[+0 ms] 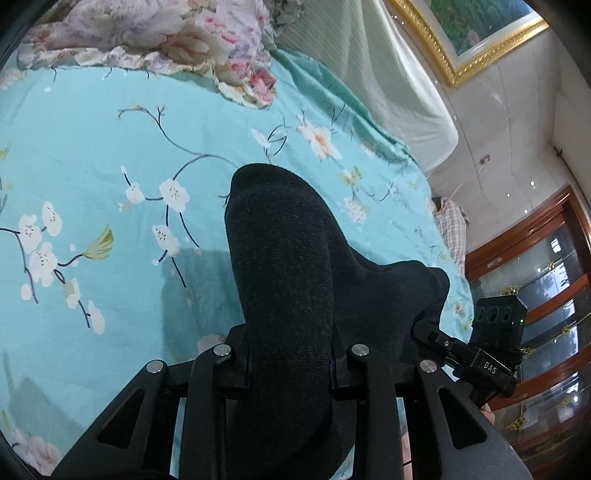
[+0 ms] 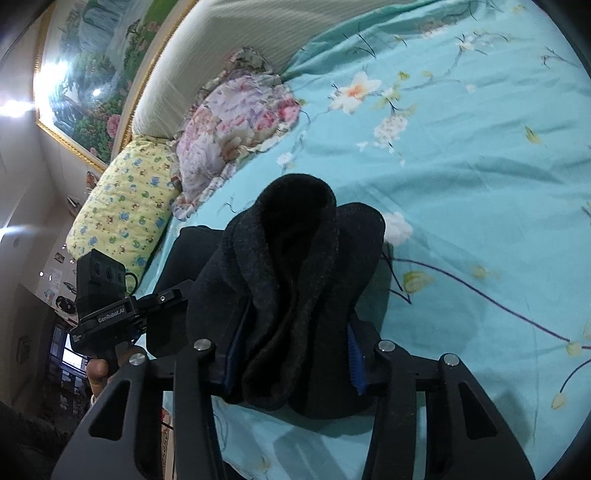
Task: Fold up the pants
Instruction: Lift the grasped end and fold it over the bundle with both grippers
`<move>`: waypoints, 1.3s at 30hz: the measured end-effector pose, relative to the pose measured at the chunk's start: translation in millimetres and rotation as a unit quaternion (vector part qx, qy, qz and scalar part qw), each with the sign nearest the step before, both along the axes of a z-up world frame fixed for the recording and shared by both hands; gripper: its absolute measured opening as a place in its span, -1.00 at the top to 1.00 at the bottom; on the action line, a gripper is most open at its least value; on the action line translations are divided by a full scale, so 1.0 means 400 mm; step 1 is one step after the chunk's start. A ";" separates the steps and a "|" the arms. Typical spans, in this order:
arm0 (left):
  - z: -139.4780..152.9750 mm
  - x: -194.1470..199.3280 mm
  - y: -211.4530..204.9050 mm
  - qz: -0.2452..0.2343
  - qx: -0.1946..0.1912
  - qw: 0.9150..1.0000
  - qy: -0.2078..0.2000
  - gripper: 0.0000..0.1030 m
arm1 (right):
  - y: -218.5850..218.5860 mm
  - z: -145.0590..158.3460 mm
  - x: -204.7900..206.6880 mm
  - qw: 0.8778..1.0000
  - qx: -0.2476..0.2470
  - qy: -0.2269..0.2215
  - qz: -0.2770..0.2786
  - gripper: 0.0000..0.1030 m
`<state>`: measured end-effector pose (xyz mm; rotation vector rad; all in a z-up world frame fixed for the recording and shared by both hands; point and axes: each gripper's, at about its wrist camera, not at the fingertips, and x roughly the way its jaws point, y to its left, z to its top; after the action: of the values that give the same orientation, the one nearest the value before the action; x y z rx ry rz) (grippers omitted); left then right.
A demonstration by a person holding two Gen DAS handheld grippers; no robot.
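Two handheld grippers lift a pair of dark knit pants (image 1: 288, 280) above a bed spread with a turquoise blossom-print sheet (image 1: 110, 155). The left gripper (image 1: 291, 363) is clamped on a thick fold of the fabric, which bulges up and forward between its fingers toward twelve o'clock in the left wrist view. The right gripper (image 2: 295, 354) likewise grips a bunched roll of the pants (image 2: 295, 266), the cloth standing in folds between its blue-edged pads (image 2: 355, 360). In the left wrist view the right gripper (image 1: 480, 354) shows at four o'clock, touching the garment's edge; in the right wrist view the left gripper (image 2: 122, 314) appears at nine o'clock. A floral quilt (image 2: 236, 125) lies crumpled near the cream headboard (image 2: 258, 33) at eleven o'clock, with a yellow printed pillow (image 2: 125, 206) just beside it at ten o'clock. A gold-framed landscape painting (image 2: 92, 74) hangs on the wall beyond the headboard.
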<state>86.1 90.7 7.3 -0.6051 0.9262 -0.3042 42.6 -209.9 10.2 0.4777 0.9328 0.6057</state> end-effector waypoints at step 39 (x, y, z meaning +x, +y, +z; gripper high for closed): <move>0.130 -0.027 0.293 0.147 0.043 0.987 -0.046 0.48 | 0.333 0.118 0.253 0.990 0.001 -0.052 0.133 0.10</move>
<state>75.3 207.9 59.5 -0.6339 0.7456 -0.0261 143.7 -76.7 57.3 0.3217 0.9020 0.8656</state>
